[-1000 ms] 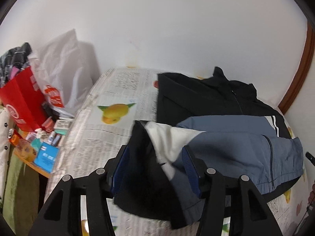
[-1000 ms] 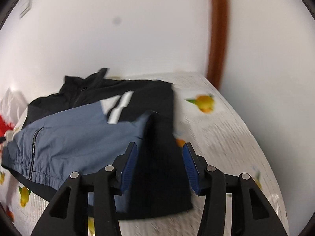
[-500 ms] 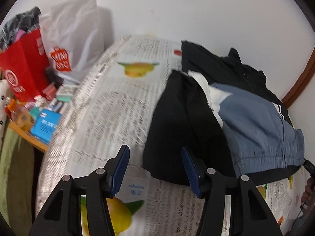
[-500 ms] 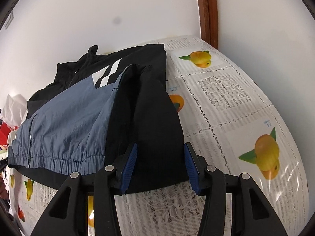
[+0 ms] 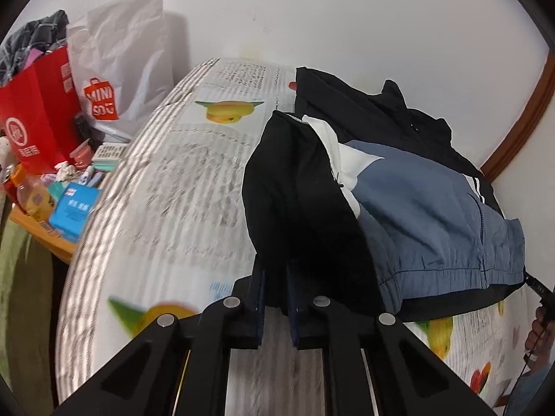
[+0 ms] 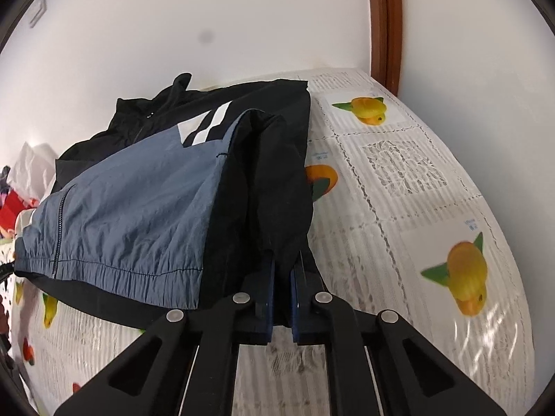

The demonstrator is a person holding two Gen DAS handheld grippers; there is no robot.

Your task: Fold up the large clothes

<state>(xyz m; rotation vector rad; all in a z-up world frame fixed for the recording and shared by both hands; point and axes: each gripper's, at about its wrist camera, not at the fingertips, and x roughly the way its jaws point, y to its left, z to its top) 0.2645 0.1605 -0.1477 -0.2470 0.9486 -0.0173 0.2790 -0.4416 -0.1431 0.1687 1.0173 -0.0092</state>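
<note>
Both grippers' jaws just closed on jacket sleeves (hem nearest).

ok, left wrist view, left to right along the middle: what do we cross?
red paper bag → white MINISO bag → lemon print on the tablecloth → folded black sleeve → blue jacket panel → brown door trim
</note>
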